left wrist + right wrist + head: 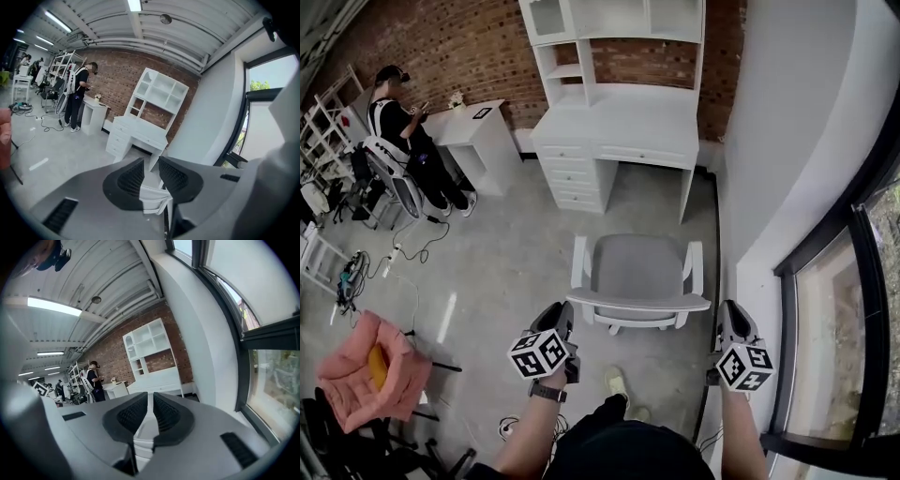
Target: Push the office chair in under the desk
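Observation:
A white office chair (637, 272) with a grey seat stands on the concrete floor, facing the white desk (619, 127) with drawers and a hutch, a short way out from its knee space. My left gripper (555, 314) is at the left end of the chair's backrest, jaws apart, nothing pressed between them. In the left gripper view (151, 168) the chair (152, 197) shows below the jaws and the desk (140, 133) beyond. My right gripper (727, 314) is just off the backrest's right end, shut. The right gripper view (150, 411) shows the chair (143, 441) low and the desk (157, 380) ahead.
A white wall (778, 141) and a dark-framed window (825, 281) run close along the right. A person (398, 127) stands at a small white table (478, 131) at far left. A pink chair (370, 370) and floor cables (394, 258) lie left.

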Demonstrator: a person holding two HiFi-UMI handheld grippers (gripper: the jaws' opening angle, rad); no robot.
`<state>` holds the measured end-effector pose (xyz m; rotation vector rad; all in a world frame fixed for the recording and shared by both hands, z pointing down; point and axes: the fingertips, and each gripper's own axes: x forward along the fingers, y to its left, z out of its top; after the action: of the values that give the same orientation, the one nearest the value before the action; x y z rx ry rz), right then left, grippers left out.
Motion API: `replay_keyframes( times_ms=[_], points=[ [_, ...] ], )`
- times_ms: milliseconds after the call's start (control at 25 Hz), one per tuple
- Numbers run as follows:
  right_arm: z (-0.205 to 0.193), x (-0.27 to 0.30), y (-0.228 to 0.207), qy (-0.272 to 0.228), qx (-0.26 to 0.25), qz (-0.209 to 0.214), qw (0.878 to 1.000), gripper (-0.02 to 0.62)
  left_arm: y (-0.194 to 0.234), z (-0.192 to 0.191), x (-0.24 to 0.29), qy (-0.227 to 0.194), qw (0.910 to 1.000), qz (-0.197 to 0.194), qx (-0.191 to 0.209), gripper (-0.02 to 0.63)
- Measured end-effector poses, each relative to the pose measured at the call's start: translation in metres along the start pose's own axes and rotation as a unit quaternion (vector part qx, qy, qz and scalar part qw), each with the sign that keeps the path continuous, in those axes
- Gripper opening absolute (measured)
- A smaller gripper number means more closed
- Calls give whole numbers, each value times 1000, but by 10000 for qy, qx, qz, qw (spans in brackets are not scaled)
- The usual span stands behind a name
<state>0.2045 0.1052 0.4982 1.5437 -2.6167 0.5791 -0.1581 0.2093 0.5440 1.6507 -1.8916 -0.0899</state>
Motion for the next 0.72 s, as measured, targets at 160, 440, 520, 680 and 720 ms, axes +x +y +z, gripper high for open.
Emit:
replay_keyframes(
  times_ms=[160, 440, 520, 680, 720],
  points=[
    [-21, 37, -9, 269, 264, -268, 9989, 80, 24, 1, 34, 127, 9993, 66, -334, 104],
    [-67, 84, -46, 734, 1034, -1144, 9853, 175, 82, -16, 85, 428, 9901, 539, -1226, 134],
    [-84, 89, -62, 817, 1396, -1488, 9755, 205, 92, -28, 97, 575, 9833, 596, -1618, 160],
    [-117, 101, -85, 873, 2164, -1954, 9526, 233, 103, -43, 117, 801, 9697, 661, -2212, 190],
    [-126, 102, -92, 889, 2326, -2096, 9455, 236, 104, -47, 121, 868, 9666, 677, -2314, 190]
  ],
)
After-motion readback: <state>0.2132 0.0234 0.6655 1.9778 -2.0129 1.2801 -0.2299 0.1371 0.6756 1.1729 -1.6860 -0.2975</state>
